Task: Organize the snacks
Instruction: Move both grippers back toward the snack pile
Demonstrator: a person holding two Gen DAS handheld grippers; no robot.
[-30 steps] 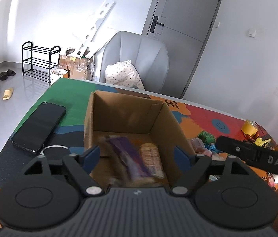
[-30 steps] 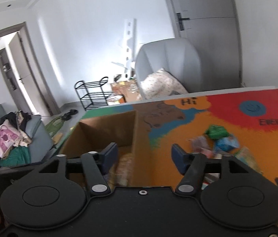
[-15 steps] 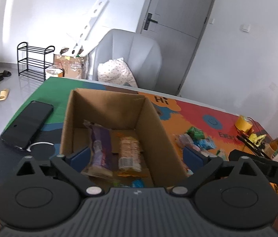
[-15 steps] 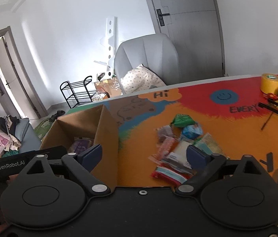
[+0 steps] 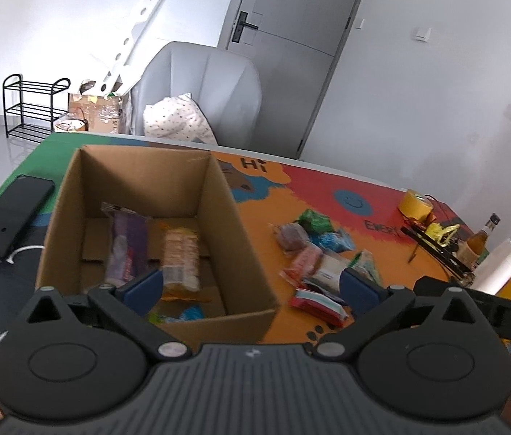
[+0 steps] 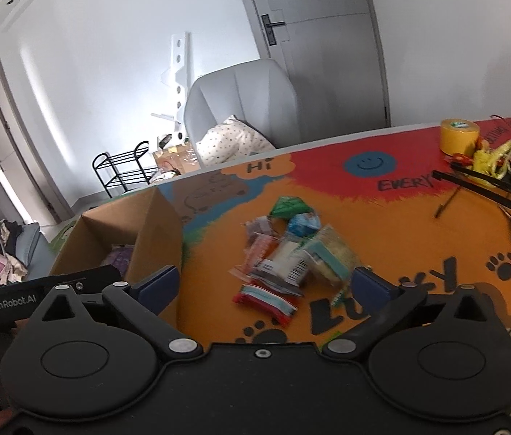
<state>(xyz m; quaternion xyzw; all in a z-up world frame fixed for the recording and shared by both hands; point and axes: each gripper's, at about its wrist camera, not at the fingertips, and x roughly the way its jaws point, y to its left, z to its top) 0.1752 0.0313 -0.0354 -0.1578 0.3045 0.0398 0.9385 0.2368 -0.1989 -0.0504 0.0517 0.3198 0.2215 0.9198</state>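
An open cardboard box [image 5: 139, 177] stands on the colourful table mat, with a purple packet [image 5: 128, 243] and a biscuit packet [image 5: 181, 257] lying inside. To its right, a loose pile of snack packets [image 5: 320, 261] sits on the orange part of the mat. My left gripper [image 5: 251, 284] hovers open over the box's near right corner, with nothing held. My right gripper [image 6: 265, 286] hangs above the near edge of the snack pile [image 6: 291, 253]; its jaws are opening and nothing is between them. The box [image 6: 153, 228] is at the left of the right wrist view.
A black phone [image 5: 12, 221] lies left of the box. At the table's far right are a yellow tape roll [image 6: 459, 136], black tools [image 6: 487, 185] and a bottle [image 5: 480, 239]. A grey chair [image 5: 201, 87] stands behind the table.
Both grippers' jaws have spread wide. The purple packet left the left fingers and now lies in the box. Both views have swung right, from the box towards the snack pile.
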